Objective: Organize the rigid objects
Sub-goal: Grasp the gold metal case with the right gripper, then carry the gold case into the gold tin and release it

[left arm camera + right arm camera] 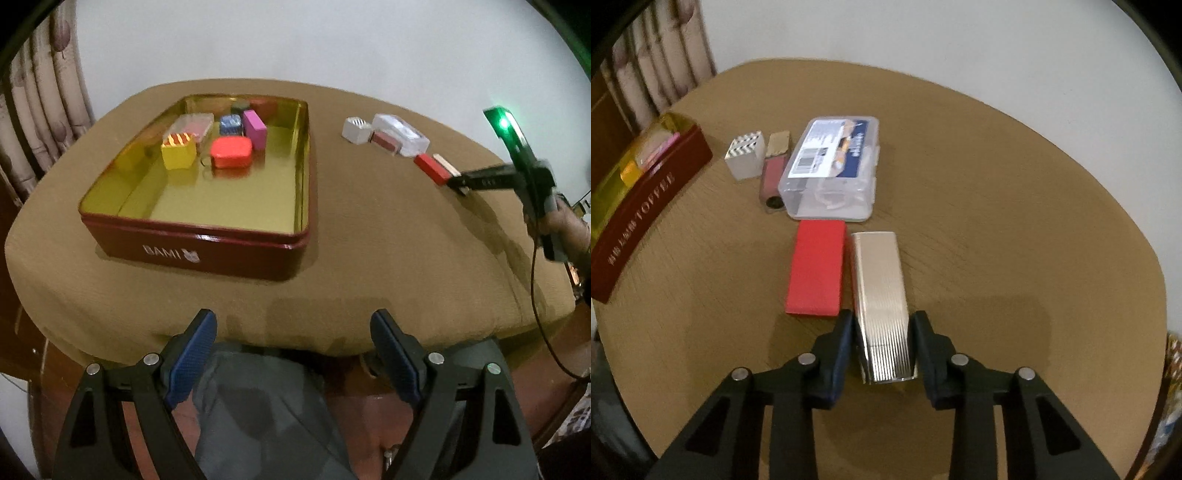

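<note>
Some blocks already sit in my red tin (207,254); five things wait outside. My right gripper (882,332) squeezes the silver box (881,295), my left gripper (293,354) is wide apart

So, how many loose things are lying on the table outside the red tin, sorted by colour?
Silver: 2, chevron cube and ribbed box
Red: 1, flat block
Pink: 1, tube
Clear: 1, plastic case
Total: 5

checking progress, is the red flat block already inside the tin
No, the red flat block lies on the table beside the ribbed silver box, outside the tin.
</note>
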### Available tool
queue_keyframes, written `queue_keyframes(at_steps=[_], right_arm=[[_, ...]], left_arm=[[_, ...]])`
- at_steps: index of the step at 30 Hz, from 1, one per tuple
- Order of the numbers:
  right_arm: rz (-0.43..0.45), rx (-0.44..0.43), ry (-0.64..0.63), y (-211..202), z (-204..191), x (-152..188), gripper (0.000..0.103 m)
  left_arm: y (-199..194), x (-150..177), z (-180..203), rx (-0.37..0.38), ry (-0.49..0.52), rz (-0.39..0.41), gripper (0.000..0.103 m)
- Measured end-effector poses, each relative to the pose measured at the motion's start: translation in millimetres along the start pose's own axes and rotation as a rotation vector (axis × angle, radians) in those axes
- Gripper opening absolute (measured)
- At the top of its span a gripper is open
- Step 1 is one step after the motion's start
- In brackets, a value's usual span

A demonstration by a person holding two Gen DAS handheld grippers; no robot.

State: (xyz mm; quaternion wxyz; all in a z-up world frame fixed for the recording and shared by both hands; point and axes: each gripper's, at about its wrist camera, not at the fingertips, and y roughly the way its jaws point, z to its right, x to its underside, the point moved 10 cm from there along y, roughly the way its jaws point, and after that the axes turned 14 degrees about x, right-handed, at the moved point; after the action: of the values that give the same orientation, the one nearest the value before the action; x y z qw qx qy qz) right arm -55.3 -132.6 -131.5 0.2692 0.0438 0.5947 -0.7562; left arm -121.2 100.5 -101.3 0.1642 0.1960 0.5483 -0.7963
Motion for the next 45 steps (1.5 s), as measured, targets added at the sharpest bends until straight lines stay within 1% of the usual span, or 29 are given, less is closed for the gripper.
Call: queue_keyframes(at_steps=[2,5,7,9,12,15,16,18,20,23,26,29,34,36,38,39,41,45], right_arm=[[-0.02,-0.001,-0.022,2.0,-1.9,-4.8,0.031],[-0.041,0.009,-0.018,1.8,-1.8,-6.1,0.03],[-0.051,0.016,0.02,-2.1,0.0,-2.4,0.03],[-0.064,0.001,0.095,-8.6,6.6,9.4,0.03],[-0.073,-0.074,0.247,-24.4,22.3,23.3,0.03],[-0.03,-0.188,0.331,-57.0,17.6,18.1,0.03],[-0.02,-0.204,0.335,-66.9,9.6,15.1,0.03],[0.013,-0.271,0.328,-95.7,-10.2,-4.3,0.03],[0.044,-0.35,0.304,-122.5,-43.0,-32.2,0.03],[0.048,-0.445,0.275,-142.1,-90.8,-66.1,0.03],[0.014,-0.508,0.266,-139.3,-144.3,-106.0,0.03],[-0.025,-0.499,0.253,-124.4,-179.4,-132.7,0.03],[-0.102,-0.462,0.287,-93.6,-215.1,-160.1,0.03],[-0.129,-0.42,0.301,-81.4,-215.5,-160.7,0.03],[-0.153,-0.404,0.321,-71.3,-217.2,-161.9,0.03],[-0.162,-0.397,0.328,-66.7,-217.9,-162.1,0.03],[-0.183,-0.411,0.346,-60.7,-218.6,-159.6,0.03],[-0.196,-0.387,0.359,-50.2,-221.7,-157.0,0.031]], left_arm=[[-0.4,1.9,0.8,-0.003,0.004,-0.001,0.082],[-6.2,3.0,2.9,-0.008,0.014,0.012,0.082],[-12.2,4.4,3.2,-0.029,0.029,0.032,0.082],[-16.3,8.0,1.6,-0.049,0.038,0.04,0.082],[-20.6,15.6,-3.5,-0.073,0.037,0.048,0.082],[-23.1,22.6,-9.8,-0.07,0.015,0.048,0.082],[-23.7,24.2,-12.2,-0.067,0.004,0.048,0.082],[-24.5,25.7,-15.0,-0.068,-0.014,0.048,0.082],[-26.9,24.8,-18.5,-0.066,-0.031,0.055,0.082],[-33.3,23.1,-23.7,-0.055,-0.054,0.079,0.082],[-36.6,23.4,-31.8,-0.057,-0.075,0.079,0.082],[-41.5,23.4,-36.9,-0.031,-0.108,0.088,0.082],[-47.7,22.0,-39.8,-0.001,-0.137,0.102,0.082],[-49.1,21.5,-39.9,0.001,-0.129,0.101,0.082],[-50.3,21.0,-39.3,-0.001,-0.12,0.105,0.082],[-50.1,20.9,-38.4,0.0,-0.116,0.105,0.082],[-49.5,22.6,-36.9,0.007,-0.112,0.097,0.083],[-45.8,25.7,-36.1,0.02,-0.114,0.076,0.083]])
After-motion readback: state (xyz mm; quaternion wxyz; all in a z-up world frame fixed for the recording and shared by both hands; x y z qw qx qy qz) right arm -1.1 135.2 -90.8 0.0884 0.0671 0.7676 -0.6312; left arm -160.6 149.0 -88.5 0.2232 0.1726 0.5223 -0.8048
